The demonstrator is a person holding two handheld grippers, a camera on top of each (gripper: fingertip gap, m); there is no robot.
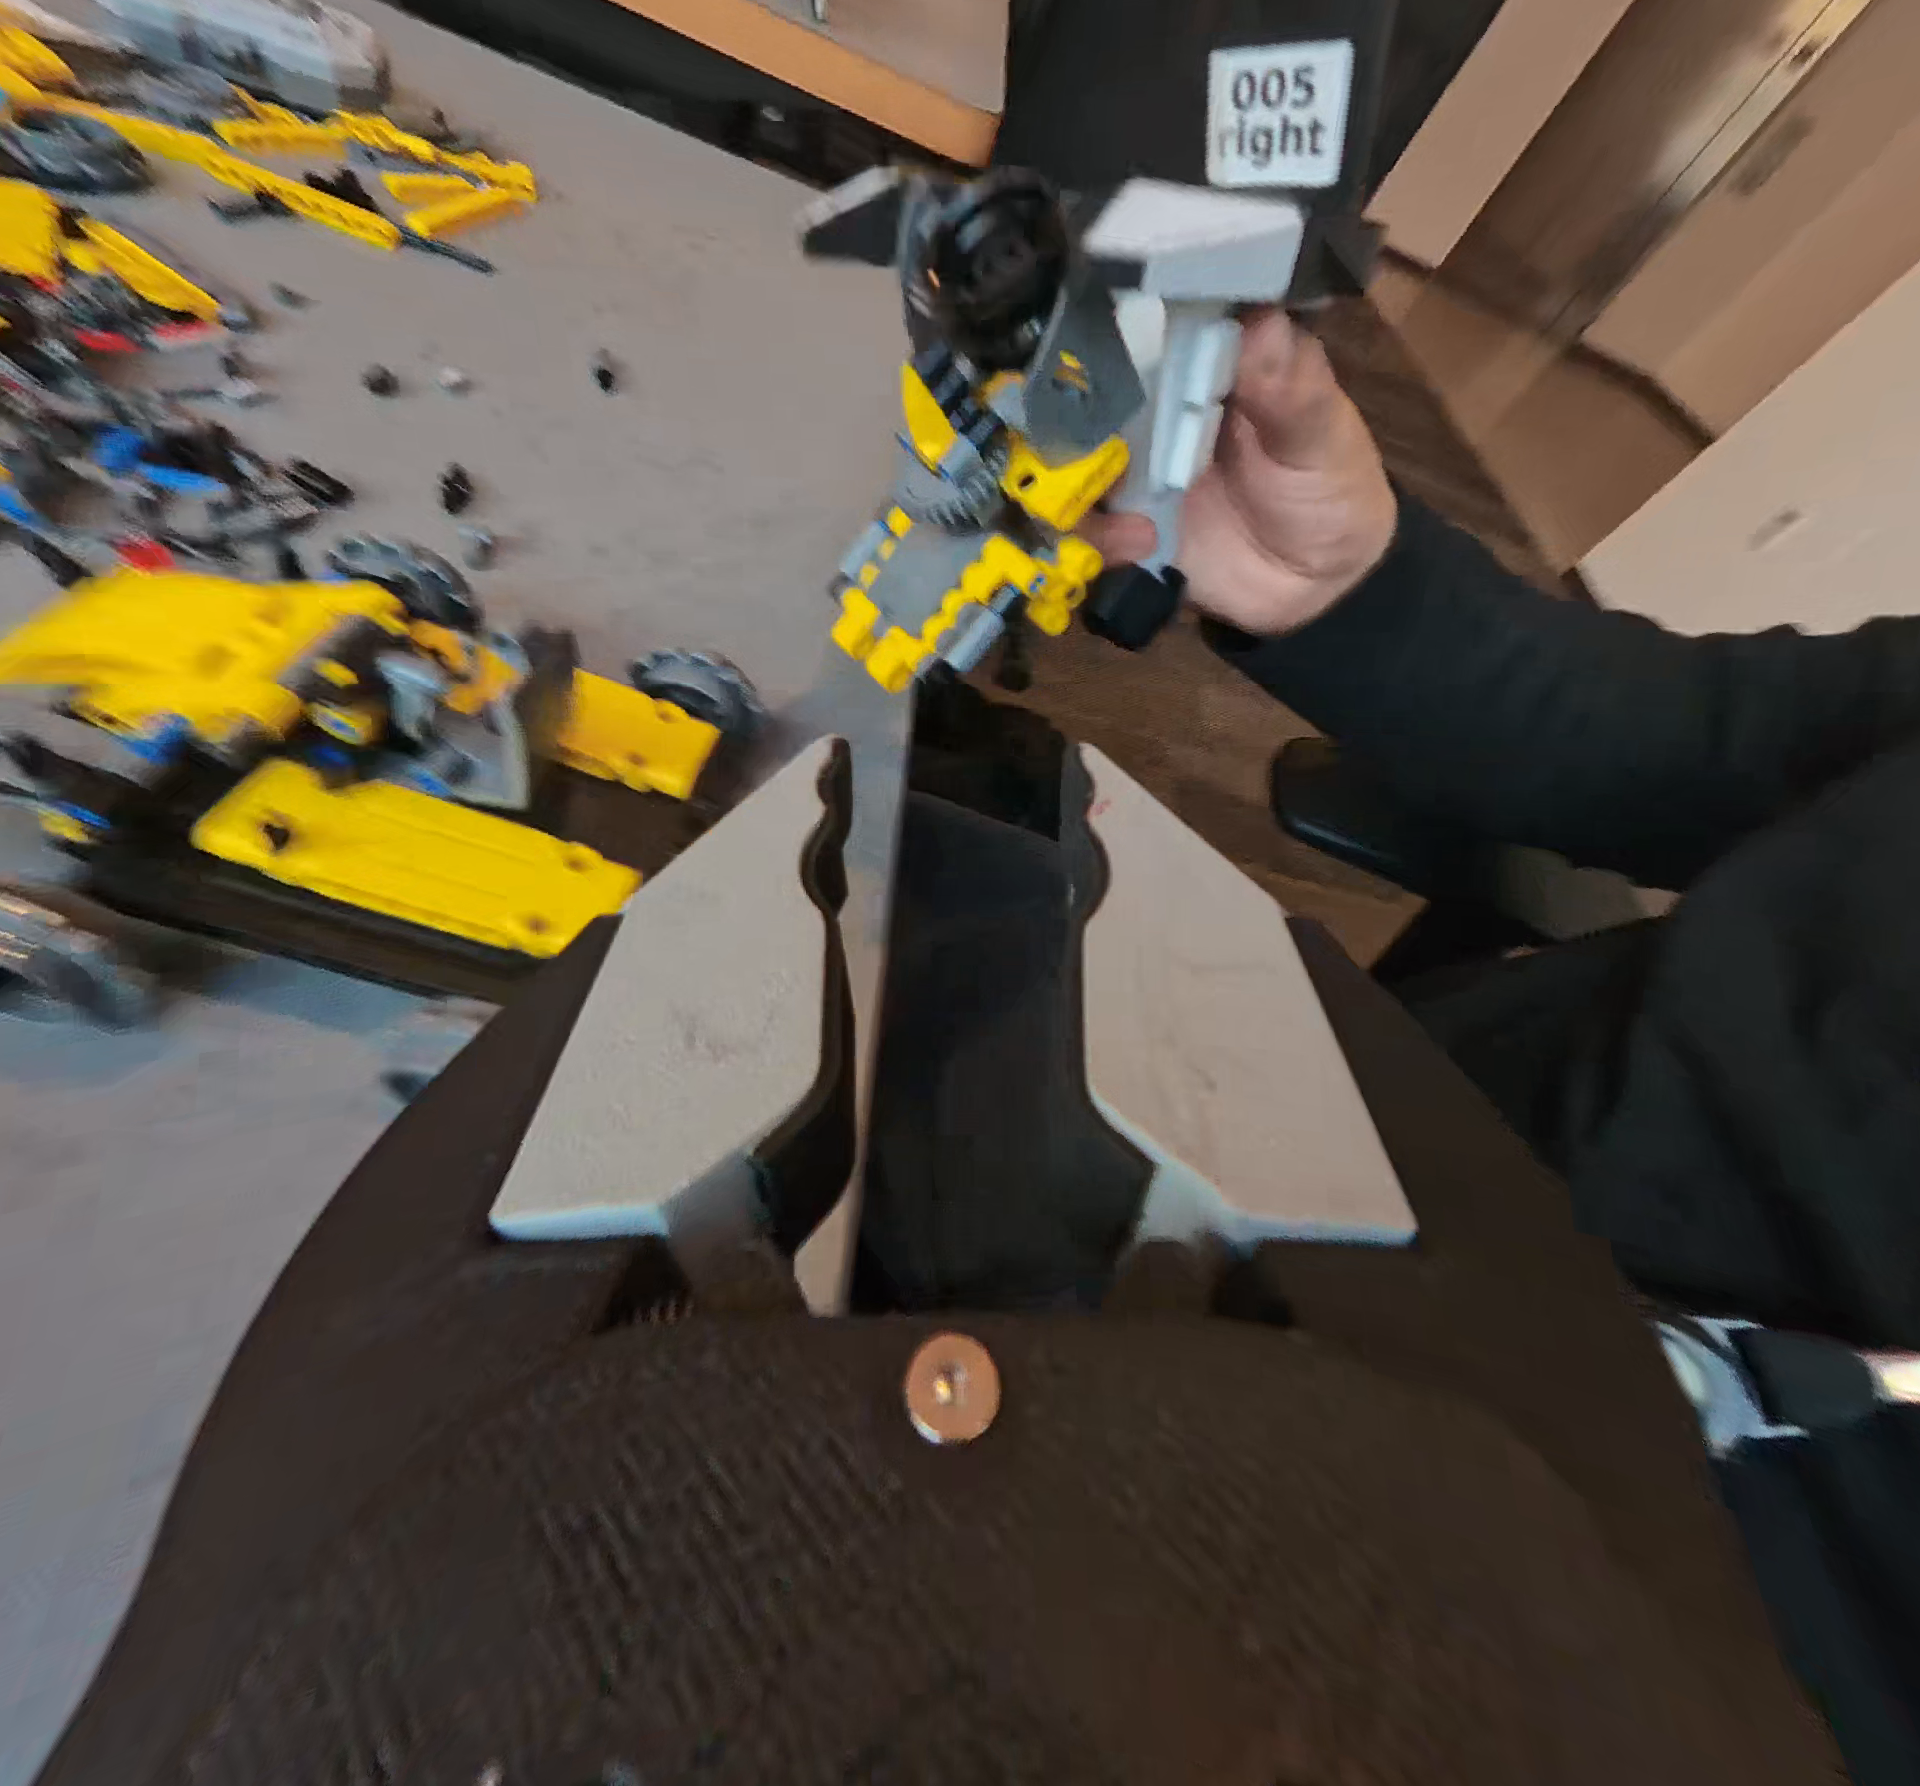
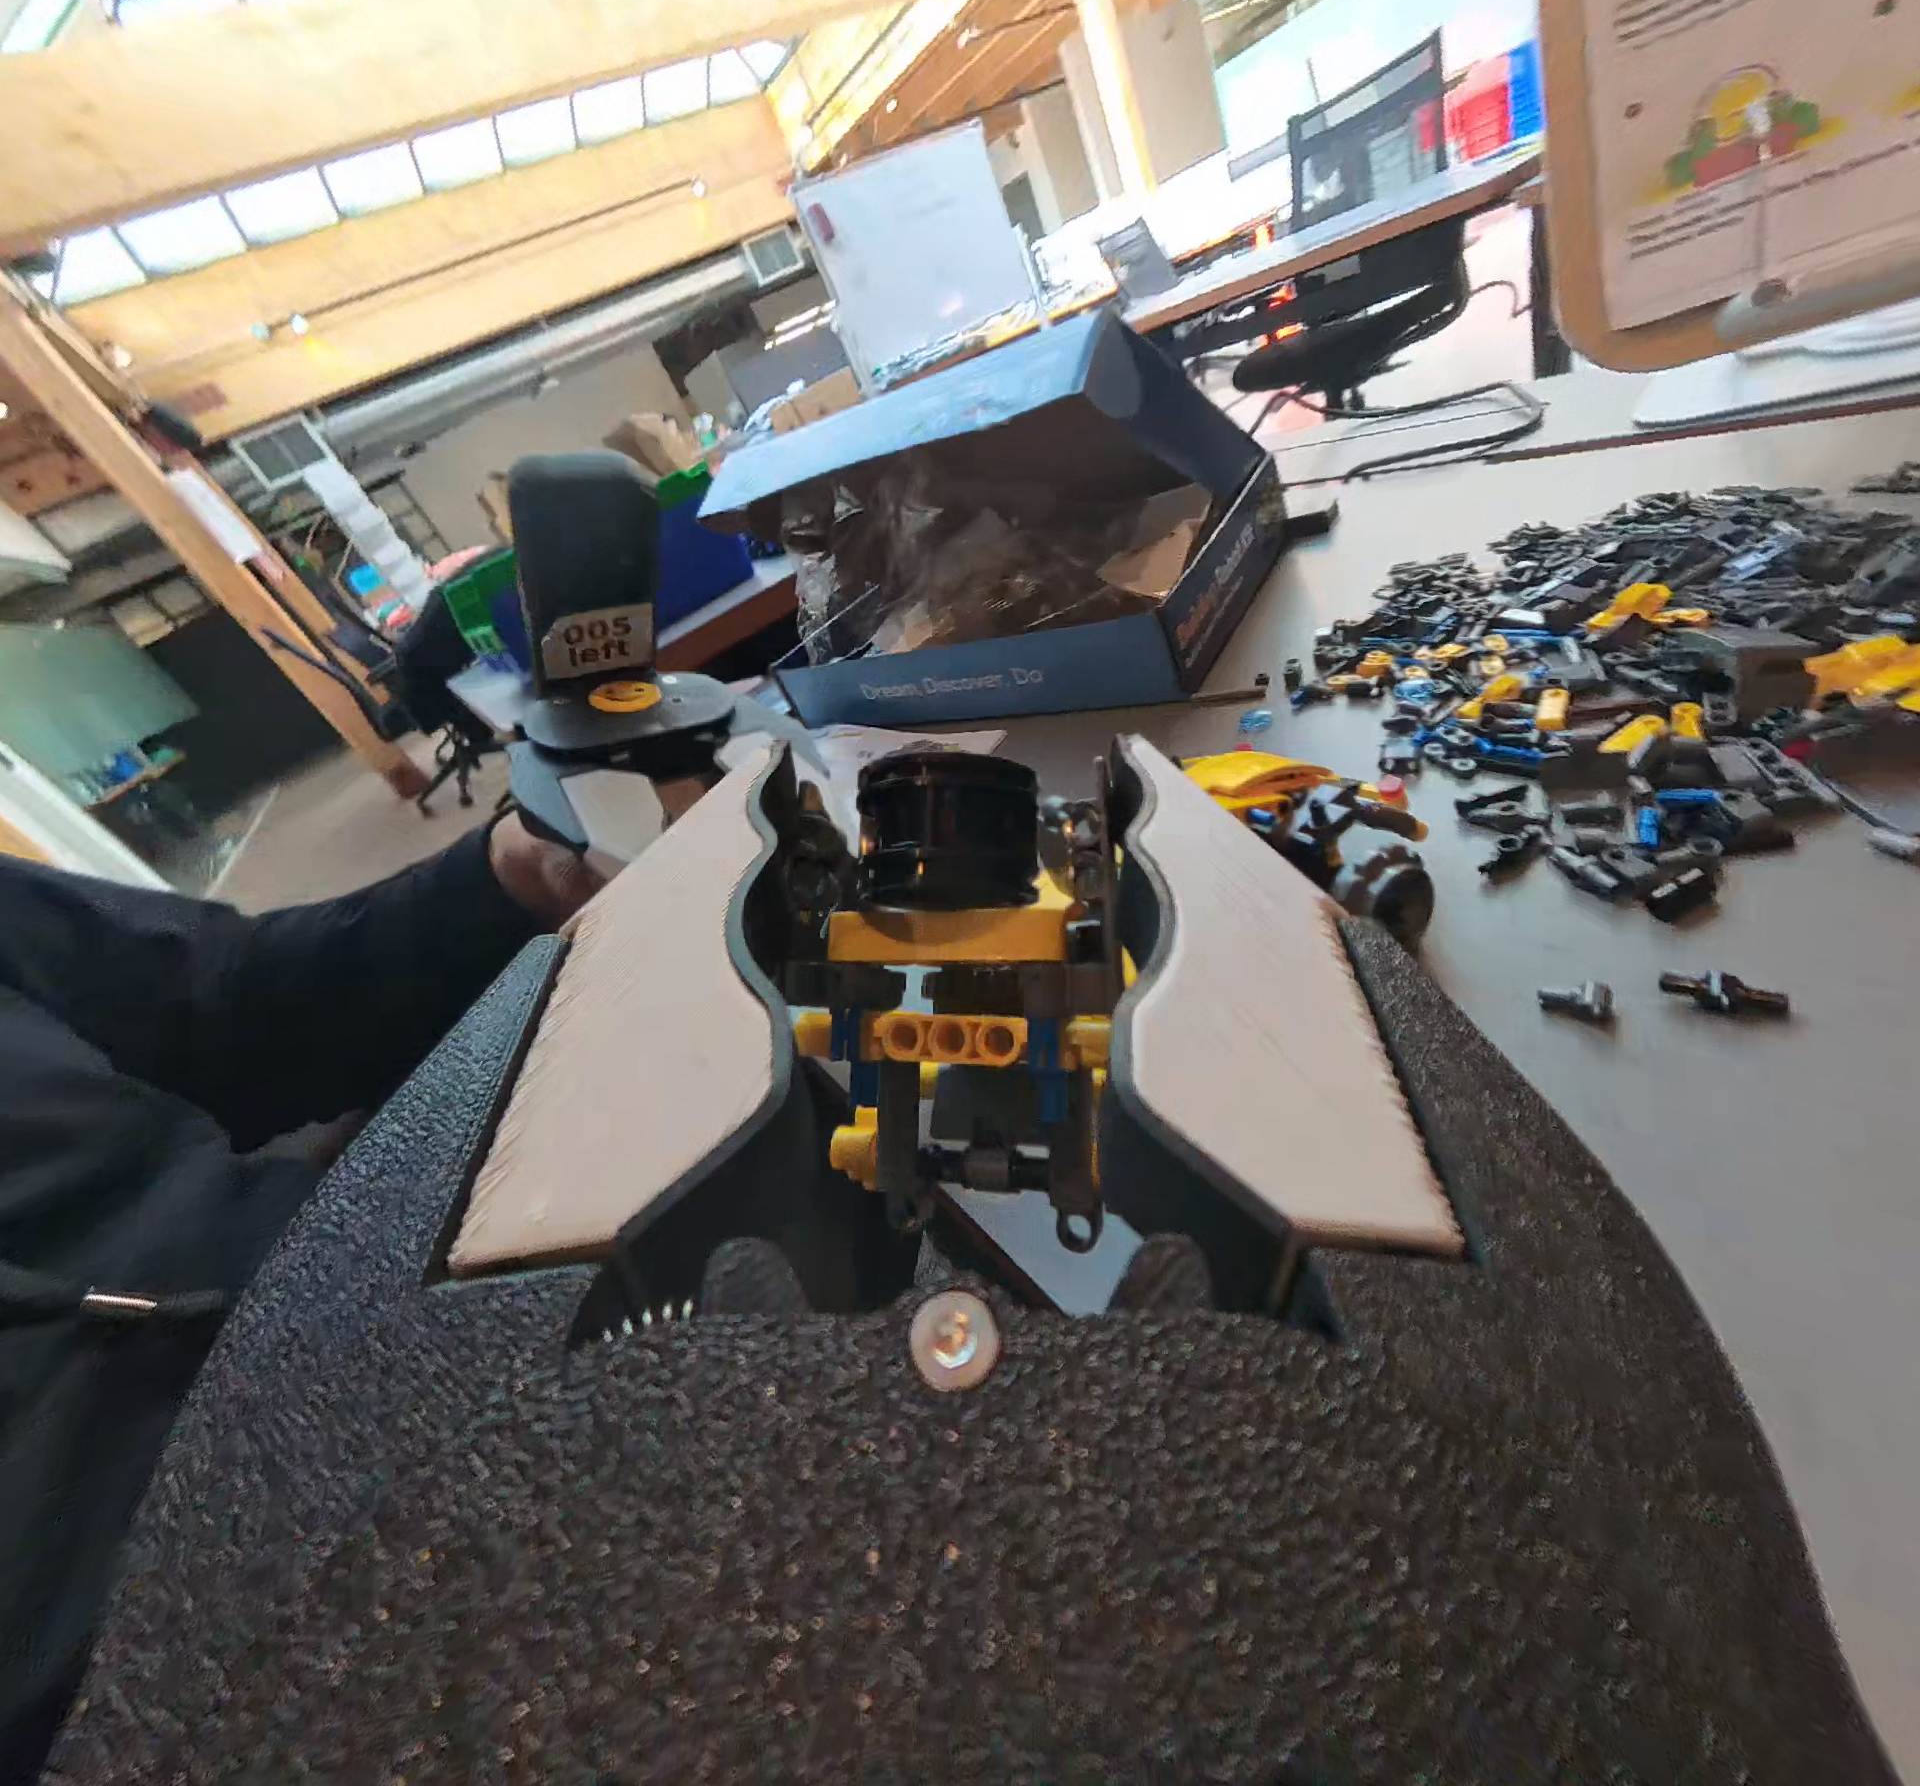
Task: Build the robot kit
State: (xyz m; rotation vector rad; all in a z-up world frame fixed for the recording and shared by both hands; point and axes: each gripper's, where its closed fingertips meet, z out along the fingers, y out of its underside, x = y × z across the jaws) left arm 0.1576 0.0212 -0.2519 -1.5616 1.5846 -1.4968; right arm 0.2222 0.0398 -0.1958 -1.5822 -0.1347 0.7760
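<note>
My right gripper [image 2: 948, 770] is shut on a small yellow, grey and black brick assembly [image 2: 951, 957] with a black wheel hub [image 2: 945, 832] at its far end, held above the table's edge. In the left wrist view the same assembly [image 1: 987, 510] hangs from the right gripper [image 1: 1013, 261], which a hand [image 1: 1288, 489] holds. My left gripper [image 1: 961, 780] is open and empty, just below and in front of the assembly, apart from it. It also shows in the right wrist view [image 2: 655, 780], to the left of the right gripper's fingers.
A partly built yellow brick vehicle [image 1: 343, 718] lies on the grey table [image 1: 644, 448], with yellow beams [image 1: 312, 167] behind it. A big pile of loose black, blue and yellow bricks [image 2: 1662, 645] is on the right. An open dark-blue box [image 2: 997, 573] stands at the back. A printed sheet on a stand [image 2: 1745, 95] stands far right. The grippers' ends are close to 9 cm from one another.
</note>
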